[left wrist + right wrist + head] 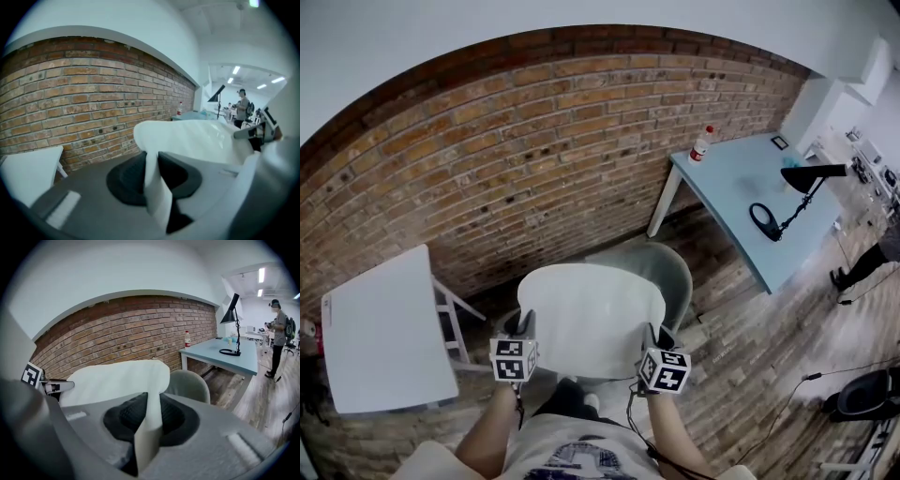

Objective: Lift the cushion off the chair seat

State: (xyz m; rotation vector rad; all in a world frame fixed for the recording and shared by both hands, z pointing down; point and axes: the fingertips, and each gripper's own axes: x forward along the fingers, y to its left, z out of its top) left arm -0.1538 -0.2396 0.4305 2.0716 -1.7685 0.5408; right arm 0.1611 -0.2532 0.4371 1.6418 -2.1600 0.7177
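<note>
One white table (384, 328) stands at the left, close to the brick wall (534, 141). Next comes the left gripper (525, 325), its jaws squeezed tight on the left edge of the one white cushion (591, 314). The right gripper (653, 336) pinches the right edge the same way. Both hold the cushion up over the one grey chair (673, 272). One blue table (741, 216) at the right has one bottle (701, 143) and one black lamp (797, 192). Bare floor (741, 328) lies between chair and blue table
</note>
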